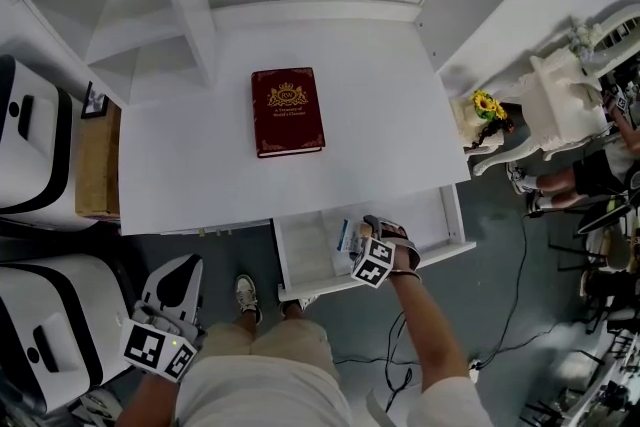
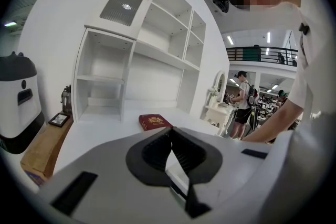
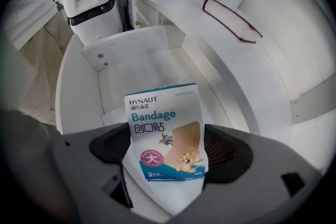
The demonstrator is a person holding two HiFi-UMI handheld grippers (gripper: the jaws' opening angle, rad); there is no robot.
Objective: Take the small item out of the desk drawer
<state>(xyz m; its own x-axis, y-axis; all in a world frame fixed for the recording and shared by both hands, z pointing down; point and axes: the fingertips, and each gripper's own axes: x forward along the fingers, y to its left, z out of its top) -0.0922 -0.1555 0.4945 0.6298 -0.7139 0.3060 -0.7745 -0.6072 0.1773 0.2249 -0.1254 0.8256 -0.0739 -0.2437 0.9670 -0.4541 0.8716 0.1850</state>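
The small item is a flat paper bandage packet (image 3: 164, 134), white with teal print reading "HYNAUT Bandage", a pink round badge and a cartoon cat and mouse on a tan strip. It stands upright at the lower centre of the right gripper view, pinched between the dark fingers (image 3: 227, 152) of the right gripper (image 3: 166, 157). Behind it, the white desk drawer (image 3: 137, 78) is pulled open. In the head view the drawer juts from the front edge of the tabletop (image 1: 380, 115), lower centre-right.

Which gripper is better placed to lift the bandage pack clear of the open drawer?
Right. The right gripper holds the bandage pack in its fingers over the open drawer. The left gripper is shut on nothing, down beside the person's leg, away from the drawer.
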